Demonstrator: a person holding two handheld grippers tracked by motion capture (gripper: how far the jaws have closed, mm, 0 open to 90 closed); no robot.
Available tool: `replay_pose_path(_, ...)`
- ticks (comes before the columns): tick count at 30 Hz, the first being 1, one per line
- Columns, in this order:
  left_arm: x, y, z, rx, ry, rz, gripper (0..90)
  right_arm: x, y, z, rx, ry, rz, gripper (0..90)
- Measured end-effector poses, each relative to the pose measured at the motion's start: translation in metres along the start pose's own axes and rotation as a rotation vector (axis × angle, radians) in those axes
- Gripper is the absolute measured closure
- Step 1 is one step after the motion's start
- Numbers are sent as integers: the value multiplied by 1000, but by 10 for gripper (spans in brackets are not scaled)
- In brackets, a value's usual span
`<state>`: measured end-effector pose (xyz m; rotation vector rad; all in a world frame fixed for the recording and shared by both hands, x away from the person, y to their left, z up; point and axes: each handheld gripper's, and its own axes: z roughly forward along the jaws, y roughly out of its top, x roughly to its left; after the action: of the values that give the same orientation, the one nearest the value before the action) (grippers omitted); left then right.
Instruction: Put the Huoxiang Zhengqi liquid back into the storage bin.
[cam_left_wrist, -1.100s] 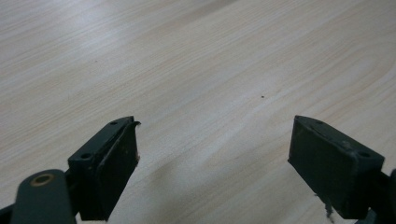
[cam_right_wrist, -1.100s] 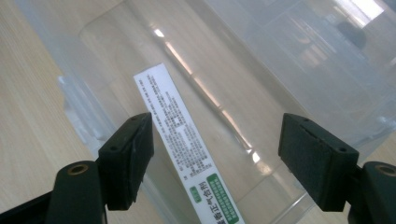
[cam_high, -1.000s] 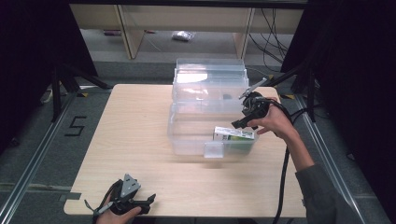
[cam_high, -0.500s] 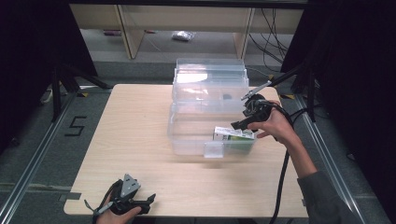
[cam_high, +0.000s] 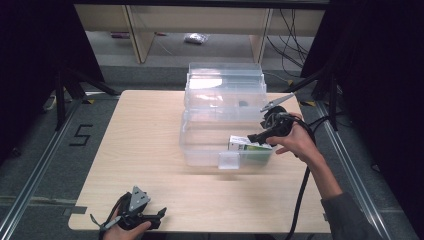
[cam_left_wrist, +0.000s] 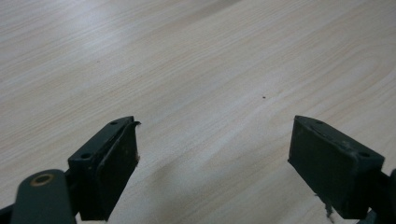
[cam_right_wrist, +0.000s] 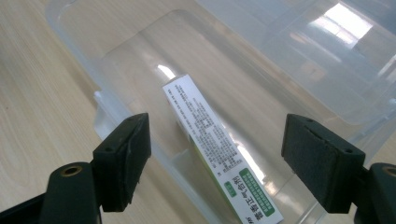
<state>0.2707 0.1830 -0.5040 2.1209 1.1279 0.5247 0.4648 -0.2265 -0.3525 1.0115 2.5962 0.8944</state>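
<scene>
A clear plastic bin (cam_high: 200, 145) stands on the wooden table (cam_high: 145, 150), with its lid (cam_high: 225, 82) swung up behind it. A white and green box (cam_high: 250, 146) lies flat in the bin's front right corner. My right gripper (cam_high: 256, 137) hovers just above that box, open. In the right gripper view the box (cam_right_wrist: 210, 135) lies below and between the spread jaws of this gripper (cam_right_wrist: 217, 158), untouched. My left gripper (cam_high: 159, 217) rests at the table's front left edge; its jaws stand open over bare wood (cam_left_wrist: 215, 154).
A cable (cam_high: 300, 200) trails from the right gripper off the table's front right edge. Shelving legs and cables stand on the floor behind the table. Bare tabletop lies left of the bin and along the front.
My right gripper has edged slightly down and nearer over the box in the bin. The left gripper has not moved.
</scene>
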Motion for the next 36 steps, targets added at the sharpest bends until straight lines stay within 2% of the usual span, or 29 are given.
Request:
replay_pose_path(1, 0, 0, 0, -1, 2, 3, 150, 2, -1, -1, 1, 3, 22, 249)
replay_pose_path(4, 0, 0, 0, 0, 1, 0, 150, 4, -2, -2, -19, -5, 10, 249)
replay_pose_path(5, 0, 0, 0, 0, 2, 0, 150, 6, -3, -1, -29, -3, 30, 249)
replay_pose_path(6, 0, 0, 0, 0, 2, 0, 150, 5, -4, -2, -21, -7, 7, 249)
replay_pose_path(7, 0, 0, 0, 0, 2, 2, 150, 7, -4, -4, -14, -3, 25, 250)
replay_pose_path(8, 0, 0, 0, 0, 3, -1, 150, 6, -4, -3, -25, -10, 11, 254)
replay_pose_path(11, 0, 0, 0, 0, 1, 2, 150, 9, -6, -3, -17, -9, 20, 256)
replay_pose_path(12, 0, 0, 0, -1, 1, 0, 150, 8, -7, -3, -22, -13, -5, 256)
replay_pose_path(13, 0, 0, 0, 1, 0, 2, 150, 9, -7, -2, -27, -3, 20, 256)
replay_pose_path(14, 1, 0, -1, 2, -2, 4, 150, 8, -8, -2, -27, -13, 5, 256)
replay_pose_path(16, 0, 0, 0, -1, 2, 1, 150, 10, -10, -2, -24, -1, 10, 254)
replay_pose_path(17, 0, 0, 0, -3, -2, -1, 150, 10, -10, -3, -18, -9, 19, 254)
replay_pose_path(18, 1, 0, -2, 14, -23, 16, 150, 11, -11, -3, -19, -4, 24, 254)
replay_pose_path(20, 1, 0, -2, 11, -22, 13, 150, 11, -12, -4, -28, 1, 1, 253)
replay_pose_path(21, 1, 0, -2, 11, -22, 11, 150, 12, -13, -4, -24, 4, 14, 252)
replay_pose_path(22, 1, 0, -2, 12, -22, 13, 150, 12, -15, -4, -34, -15, 8, 249)
replay_pose_path(23, 2, 0, -3, 17, -23, 19, 150, 14, -15, -6, -17, -12, 30, 249)
replay_pose_path(24, 2, 0, -3, 17, -22, 20, 150, 13, -16, -5, -30, -1, -1, 249)
replay_pose_path(25, 2, 0, -3, 18, -22, 20, 150, 14, -16, -6, -32, 5, 9, 249)
replay_pose_path(26, 2, 0, -3, 18, -22, 20, 150, 15, -17, -5, -44, -2, 3, 249)
replay_pose_path(28, 1, 0, -3, 17, -23, 18, 150, 15, -18, -6, -32, 5, -10, 249)
replay_pose_path(29, 1, 0, -3, 16, -22, 20, 150, 17, -19, -5, -45, -6, 3, 248)
replay_pose_path(30, 1, 1, -3, 16, -22, 19, 150, 17, -19, -7, -28, 5, 7, 248)
replay_pose_path(31, 1, 0, -3, 16, -22, 19, 150, 17, -20, -6, -37, 7, -9, 249)
replay_pose_path(33, 2, 0, -3, 18, -23, 21, 150, 19, -22, -8, -30, 1, 13, 248)
replay_pose_path(34, 2, 0, -3, 17, -22, 20, 150, 19, -23, -6, -47, -5, 14, 248)
replay_pose_path(36, 2, 0, -3, 17, -23, 20, 150, 20, -24, -8, -34, -3, 10, 245)
